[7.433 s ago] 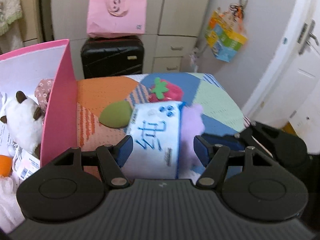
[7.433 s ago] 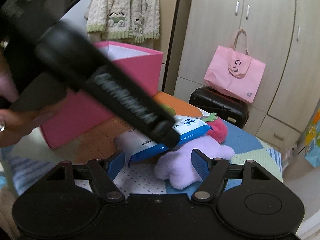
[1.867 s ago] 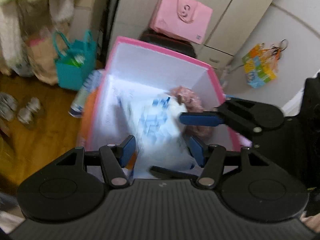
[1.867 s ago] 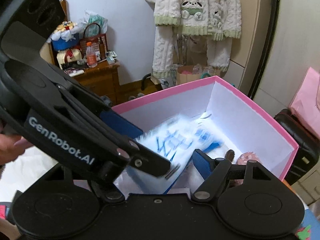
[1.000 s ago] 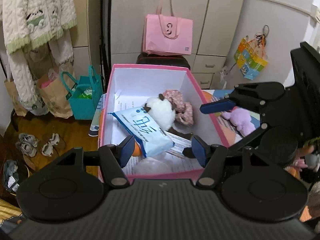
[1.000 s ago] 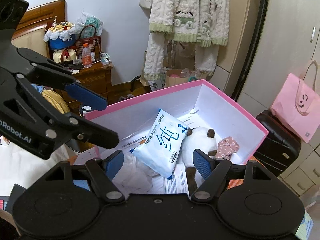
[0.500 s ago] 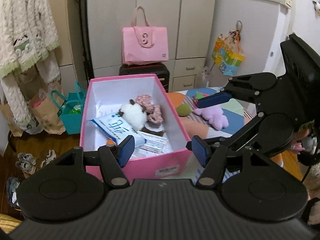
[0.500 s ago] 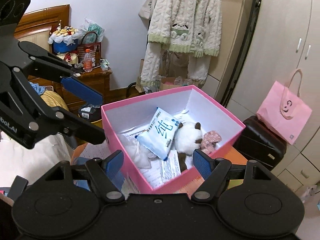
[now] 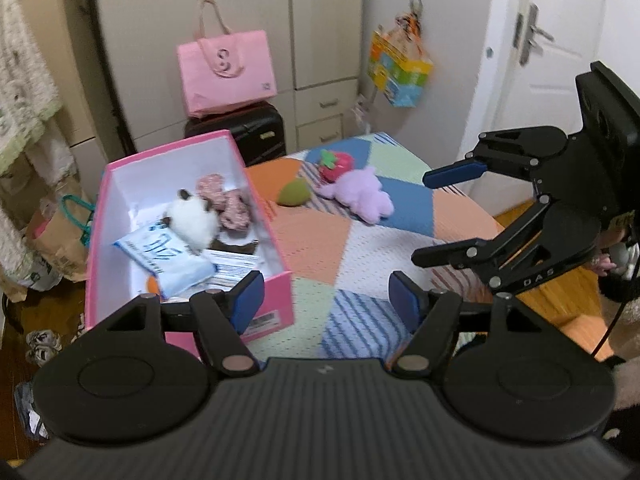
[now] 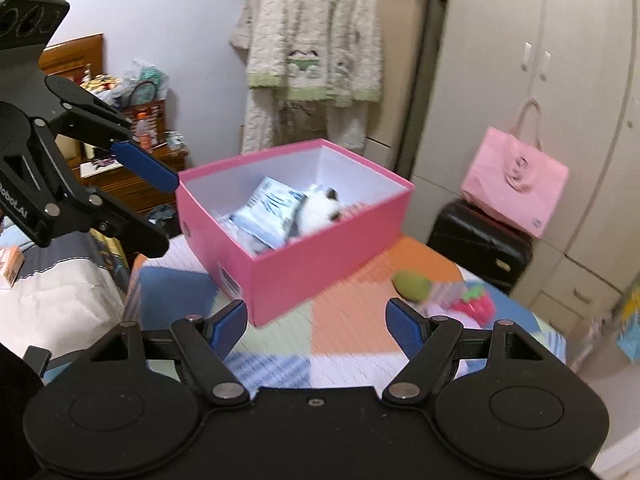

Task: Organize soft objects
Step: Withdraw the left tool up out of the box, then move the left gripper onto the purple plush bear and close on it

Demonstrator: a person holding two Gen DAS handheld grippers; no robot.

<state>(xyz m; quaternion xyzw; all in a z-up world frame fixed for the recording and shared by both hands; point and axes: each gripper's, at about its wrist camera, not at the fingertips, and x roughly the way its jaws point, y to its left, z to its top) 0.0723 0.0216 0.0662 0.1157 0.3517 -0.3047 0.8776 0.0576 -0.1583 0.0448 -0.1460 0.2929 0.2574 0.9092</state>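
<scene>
While both tools hang empty, wipes pack (image 9: 166, 258) now boxed

Your inventory: pink box (image 9: 282, 285), white inside; blue-and-white wipes pack (image 9: 168, 258); white plush (image 9: 192, 222) with dark ears; lilac plush (image 9: 362, 196); green sponge (image 9: 295, 194); red strawberry (image 9: 335, 166), green-leafed; patchwork cover (image 9: 320, 248) in orange, blue, green, stripes.

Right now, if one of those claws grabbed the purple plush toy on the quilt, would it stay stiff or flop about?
Probably flop: the purple plush toy lies sprawled flat on the quilt, its limbs spread. Its fuzzy surface should give the pads some hold, so it seems unlikely to slip. It looks light for its bulk, and its flat shape suggests it won't roll.
</scene>
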